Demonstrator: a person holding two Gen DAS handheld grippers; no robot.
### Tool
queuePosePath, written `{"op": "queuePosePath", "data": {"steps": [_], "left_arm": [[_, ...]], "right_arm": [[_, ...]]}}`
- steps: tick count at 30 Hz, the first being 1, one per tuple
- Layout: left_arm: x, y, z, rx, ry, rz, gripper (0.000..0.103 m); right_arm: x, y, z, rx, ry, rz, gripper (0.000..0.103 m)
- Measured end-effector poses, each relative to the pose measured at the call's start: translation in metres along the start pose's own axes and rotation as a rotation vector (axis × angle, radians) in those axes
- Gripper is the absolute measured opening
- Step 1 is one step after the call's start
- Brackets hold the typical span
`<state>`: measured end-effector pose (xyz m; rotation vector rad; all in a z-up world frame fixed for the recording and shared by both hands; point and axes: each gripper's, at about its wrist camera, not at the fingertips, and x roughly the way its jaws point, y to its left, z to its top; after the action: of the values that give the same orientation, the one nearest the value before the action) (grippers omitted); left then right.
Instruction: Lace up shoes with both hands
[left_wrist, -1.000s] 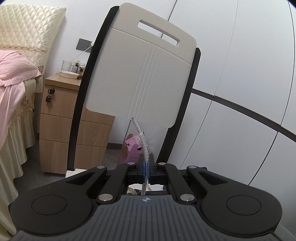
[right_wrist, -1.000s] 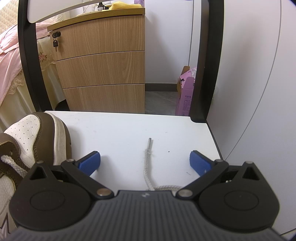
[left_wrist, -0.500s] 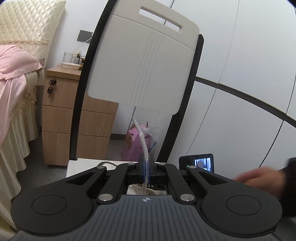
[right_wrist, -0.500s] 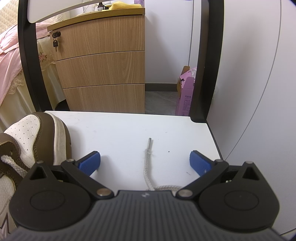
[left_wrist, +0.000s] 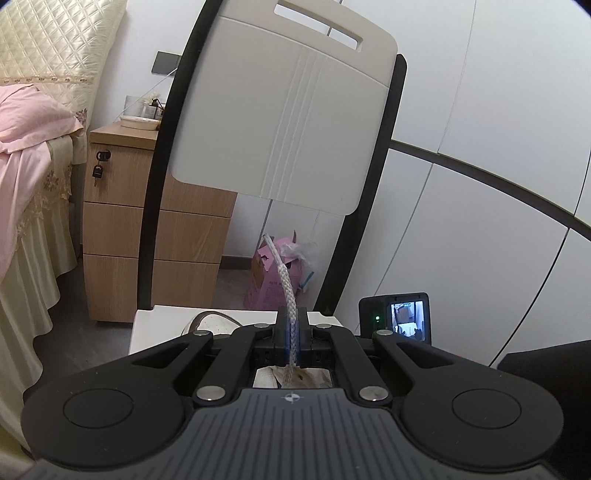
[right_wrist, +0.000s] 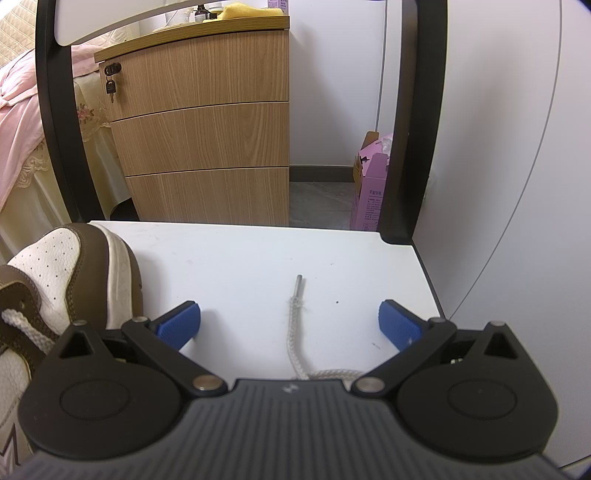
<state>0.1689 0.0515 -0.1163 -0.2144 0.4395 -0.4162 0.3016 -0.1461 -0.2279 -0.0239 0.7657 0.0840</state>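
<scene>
- The white worktop (right_wrist: 240, 266) stretches out ahead of my right fingers (right_wrist: 179, 324).
- A brown-and-white shoe (right_wrist: 70, 280) stands on it, just left of my left-side finger.
- A loose lace end (right_wrist: 295, 332) lies flat between my two fingers, tip pointing away.

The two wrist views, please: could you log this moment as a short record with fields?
left gripper: shut on the held lace end
right gripper: open, holding nothing
loose lace end: lying on the white seat, between the right jaws, untouched
shoe: brown and white, on the seat's left side
nightstand: wooden, behind the chair
</scene>
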Motion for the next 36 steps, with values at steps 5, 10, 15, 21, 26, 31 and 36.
{"op": "queuePosePath", "data": {"steps": [5, 10, 15, 21, 26, 31, 36], "left_arm": [[0.001, 0.002, 0.0, -0.008, 0.0, 0.01, 0.003], [0.006, 0.001, -0.001, 0.006, 0.008, 0.023, 0.003], [0.009, -0.007, -0.005, 0.063, 0.02, 0.042, 0.003], [0.008, -0.018, -0.012, 0.152, 0.033, 0.071, 0.003], [0.006, -0.02, -0.015, 0.173, 0.04, 0.069, 0.003], [0.004, -0.02, -0.016, 0.181, 0.045, 0.062, 0.003], [0.001, -0.017, -0.015, 0.165, 0.039, 0.063, 0.004]], "right_arm": [[-0.016, -0.012, 0.01, 0.086, -0.011, 0.025, 0.103], [-0.096, -0.043, 0.032, 0.315, -0.242, 0.233, 0.103], [-0.141, -0.046, 0.042, 0.436, -0.224, 0.776, 0.101], [-0.135, -0.021, 0.036, 0.392, -0.066, 0.962, 0.067], [-0.136, 0.004, 0.039, 0.251, 0.003, 0.975, 0.053], [-0.137, 0.018, 0.037, 0.216, 0.036, 0.955, 0.005], [-0.146, 0.021, 0.041, 0.201, 0.0, 0.92, 0.004]]}}
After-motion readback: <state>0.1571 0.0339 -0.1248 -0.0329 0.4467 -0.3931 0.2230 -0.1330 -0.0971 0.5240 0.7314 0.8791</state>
